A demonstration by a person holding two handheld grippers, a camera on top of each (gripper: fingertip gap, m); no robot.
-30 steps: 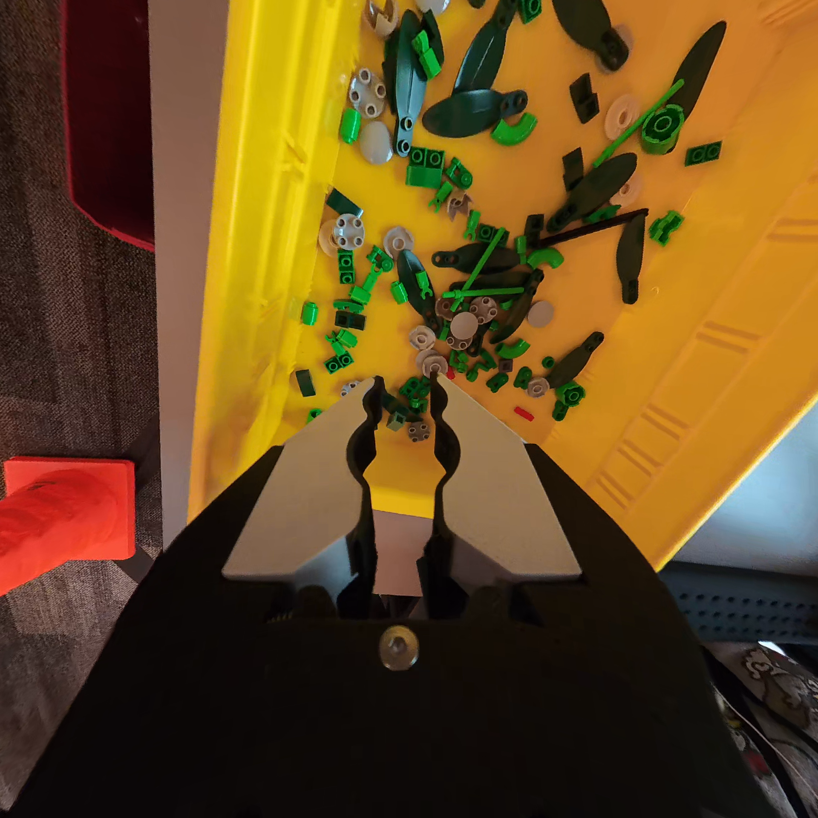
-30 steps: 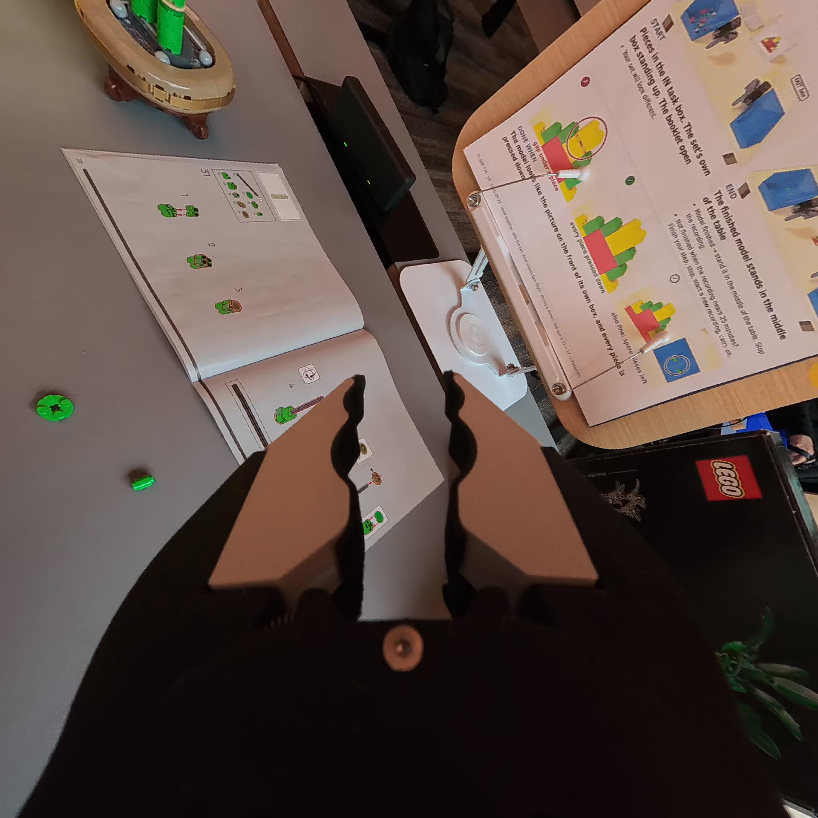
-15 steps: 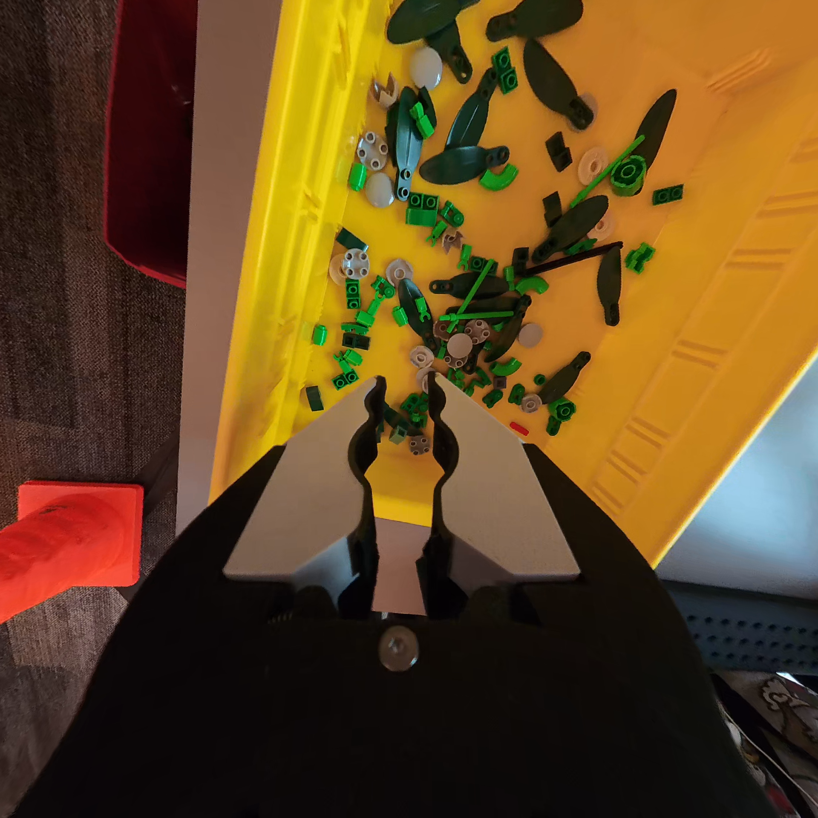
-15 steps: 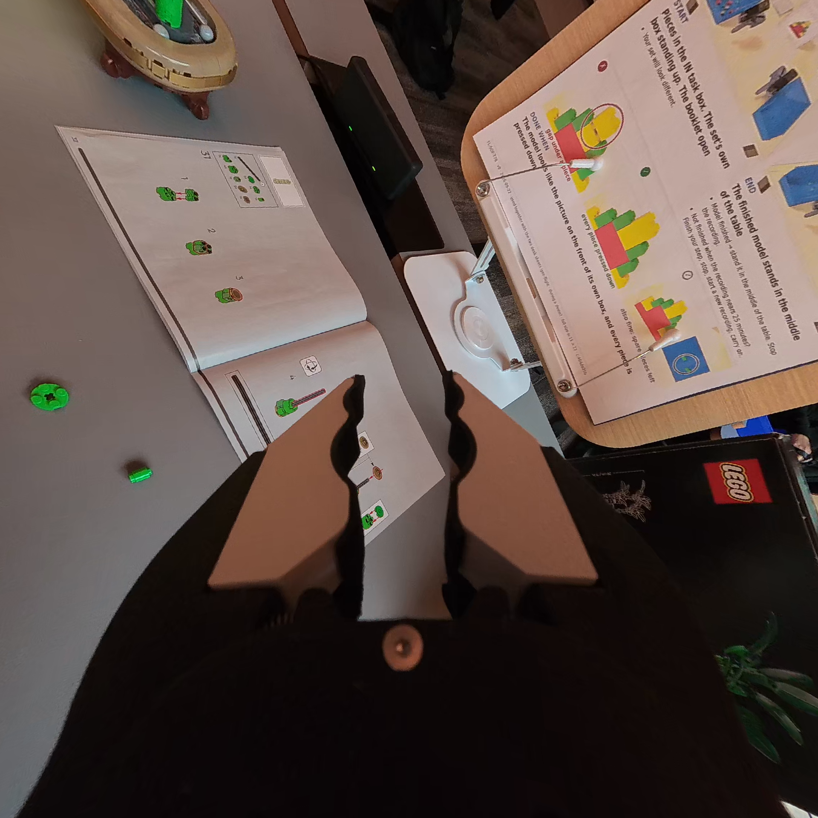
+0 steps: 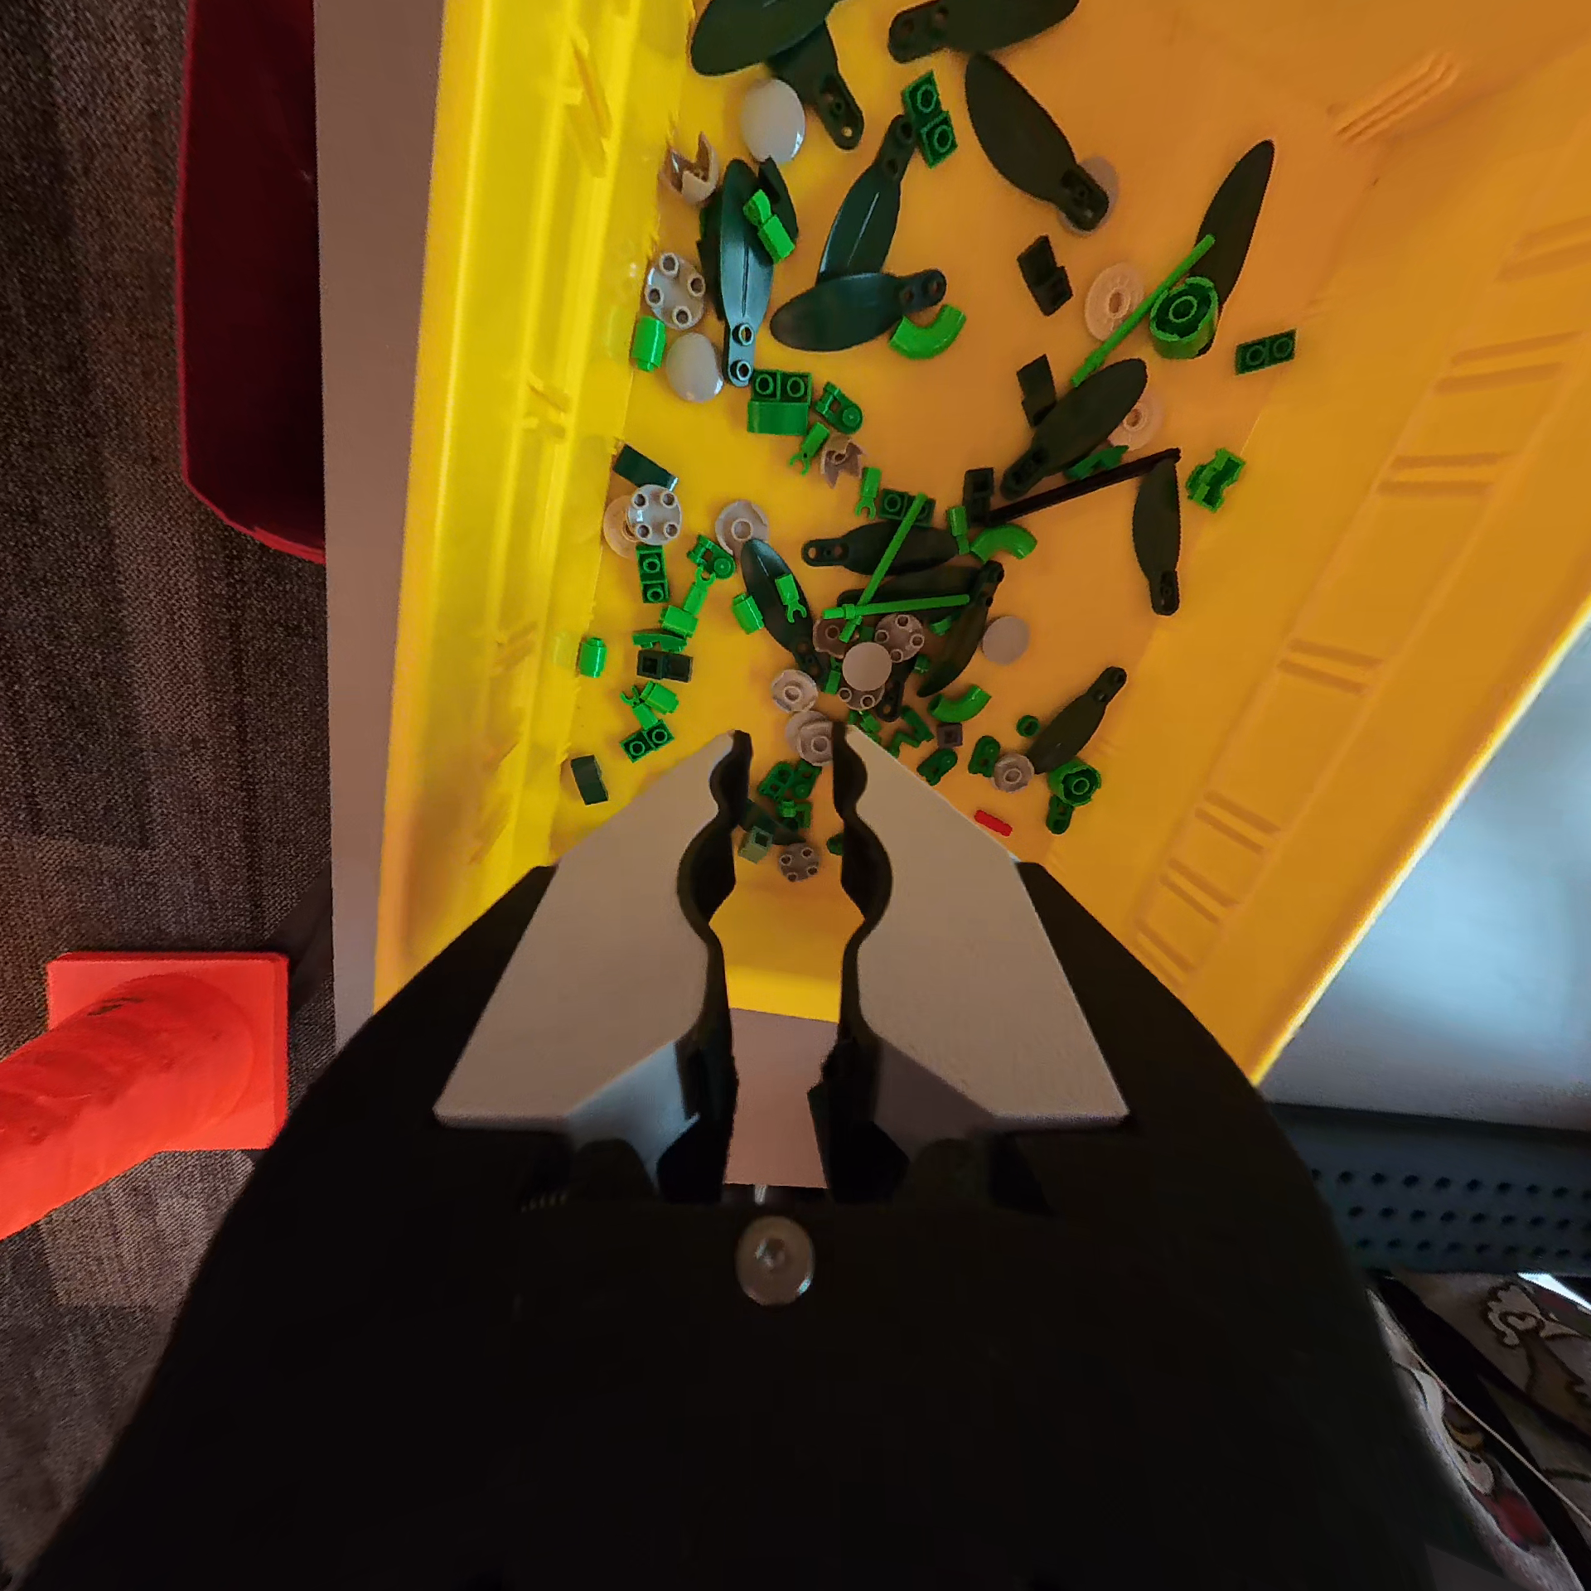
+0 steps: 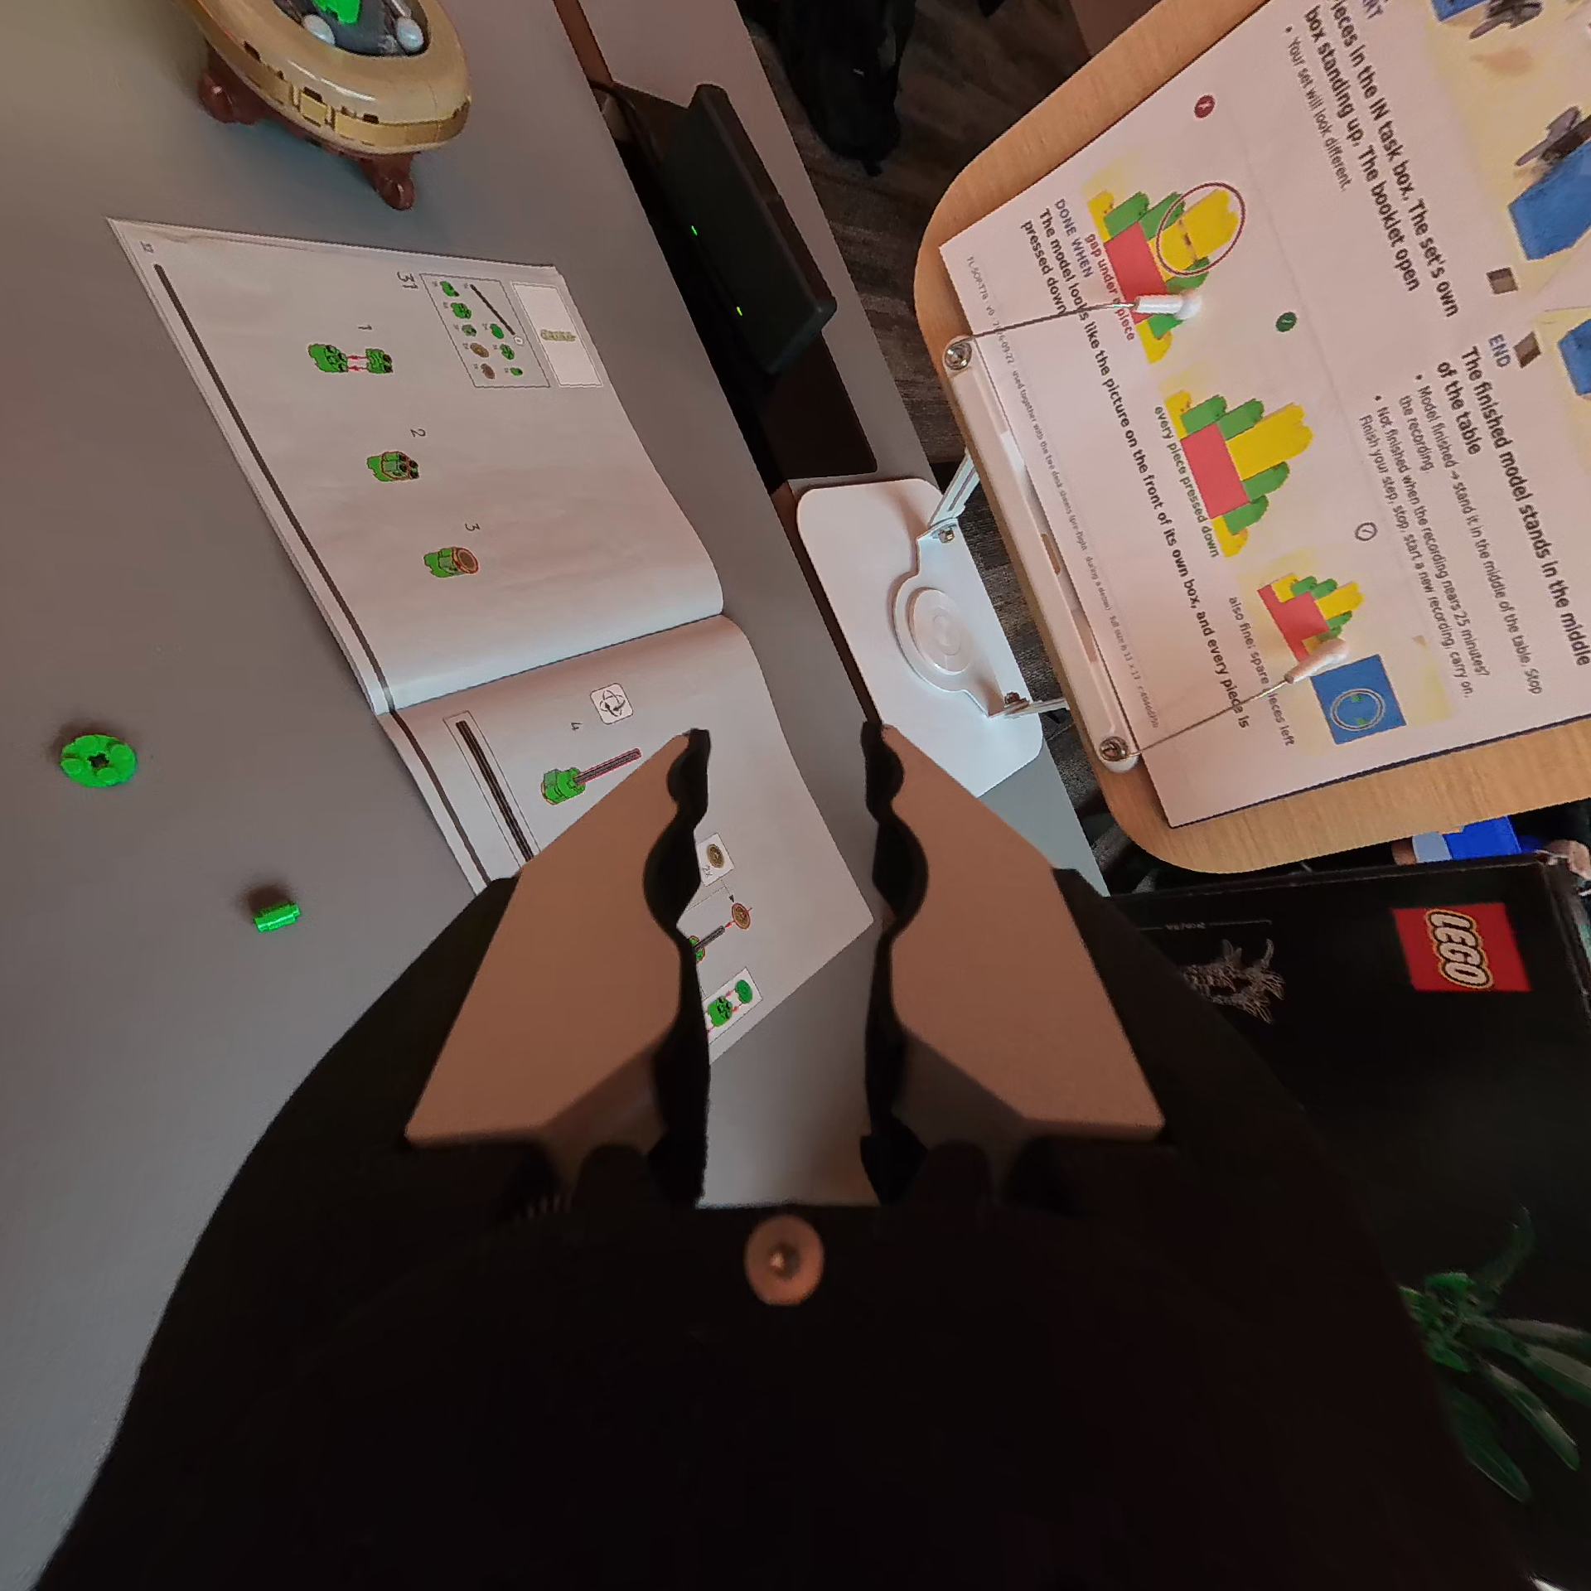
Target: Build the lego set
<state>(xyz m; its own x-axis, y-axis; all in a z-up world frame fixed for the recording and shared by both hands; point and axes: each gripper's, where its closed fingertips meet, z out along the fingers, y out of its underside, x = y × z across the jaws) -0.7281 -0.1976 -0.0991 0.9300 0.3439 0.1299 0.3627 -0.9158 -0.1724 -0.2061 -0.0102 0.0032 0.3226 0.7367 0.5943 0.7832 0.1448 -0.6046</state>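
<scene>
We are still gathering parts.
Both tongs empty and parted: left gripper [image 5: 788, 740] over the yellow bin [image 5: 516, 430], right gripper [image 6: 783, 745] above the booklet [image 6: 482, 516]; oval base [image 6: 344, 77] at eleven o'clock.

We see a glossy yellow plastic bin [image 5: 516, 516], moulded ribs on its walls, holding smooth plastic lego pieces [image 5: 861, 620]: shiny green, dark green, matt grey. Beside the bin's left edge we note rough woven grey carpet [image 5: 129, 603] and a matt orange plastic cone [image 5: 129, 1059]. Left gripper [image 5: 788, 742] fingers look matt grey plastic in a black matt body, with a metal screw. In the right wrist view we see a matt smooth grey tabletop [image 6: 172, 1033], a paper booklet [image 6: 482, 516] slightly glossy, a light wood-look board [image 6: 964, 224] with printed paper sheet [image 6: 1291, 430] under thin metal wire, and a black cardboard box [image 6: 1377, 990].
</scene>
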